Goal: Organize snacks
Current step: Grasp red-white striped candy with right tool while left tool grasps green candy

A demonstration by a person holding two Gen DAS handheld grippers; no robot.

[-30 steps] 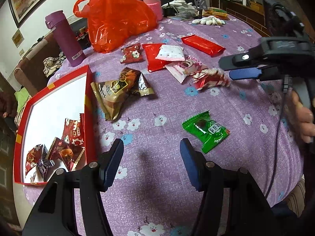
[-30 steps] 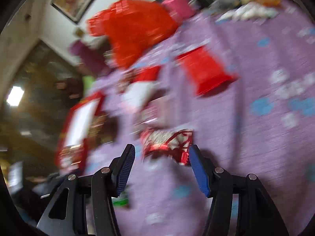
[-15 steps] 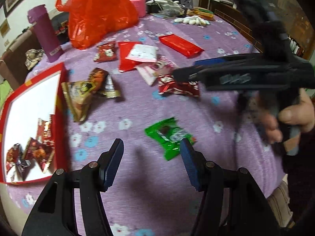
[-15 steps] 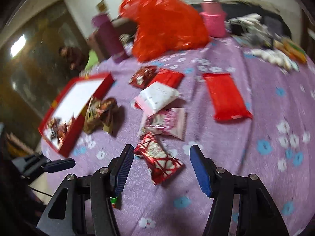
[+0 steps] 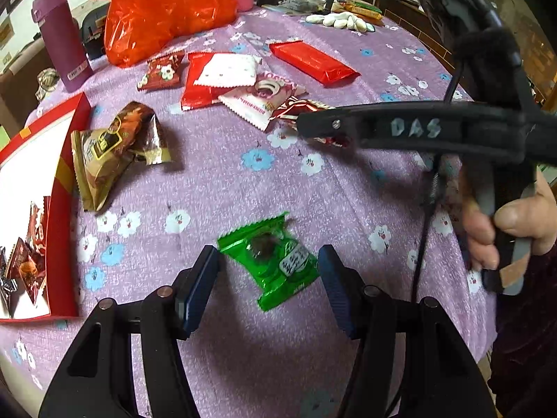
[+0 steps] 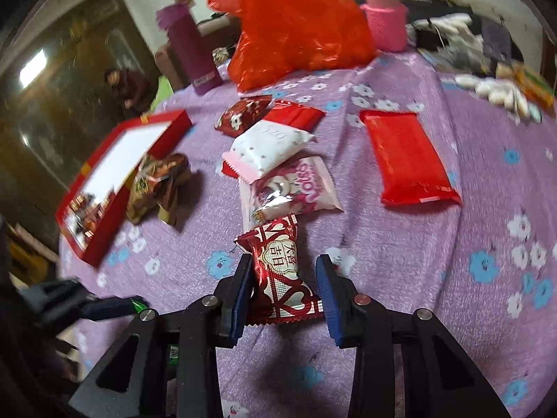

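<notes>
A green snack packet lies flat on the purple flowered cloth between the fingers of my left gripper, which is open and not touching it. A red-and-white candy packet lies between the fingers of my right gripper. Those jaws are closing; the left pad is at the wrapper's edge and a gap shows on the right side. In the left wrist view, my right gripper reaches in from the right over that packet, held by a hand. The red box with a white inside holds a few candies at the left.
More snacks lie further back: brown packets, a white packet, a pink packet, a flat red bar and a small red packet. An orange plastic bag, a purple bottle and a pink bottle stand behind.
My left gripper has moved forward and down, and the green packet now sits between its fingers. My right gripper has rolled, settled around the red-and-white packet, and its jaws have narrowed.
</notes>
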